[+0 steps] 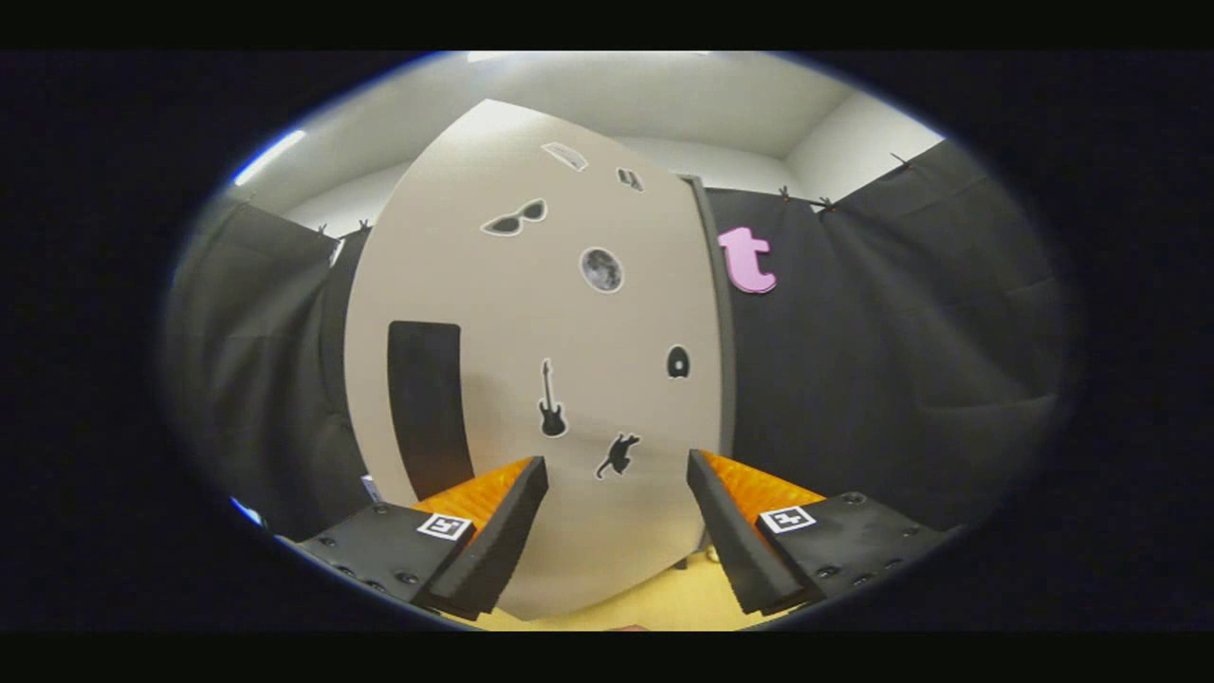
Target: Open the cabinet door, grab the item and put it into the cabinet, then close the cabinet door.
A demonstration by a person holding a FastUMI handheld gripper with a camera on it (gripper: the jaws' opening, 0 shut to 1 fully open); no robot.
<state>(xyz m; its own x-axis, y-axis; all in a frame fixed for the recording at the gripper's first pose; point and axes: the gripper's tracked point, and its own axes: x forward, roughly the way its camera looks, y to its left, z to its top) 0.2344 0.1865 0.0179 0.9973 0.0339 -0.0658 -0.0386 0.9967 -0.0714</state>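
Straight ahead of the gripper (616, 493) stood the cabinet door (531, 379), pale, shut as far as could be judged, and dotted with small stickers. A tall dark handle (429, 408) ran down its left part, just beyond the left finger. The gripper's fingers were spread apart with nothing between them, and no contact with the door could be seen. The item to be stowed could not be made out. Opening appeared to be the step in hand, and doing it well probably meant shifting left until the handle sat between the fingers, closing squarely on it, then pulling along the door's arc instead of straight back. Below lay the yellow bench (654, 607).
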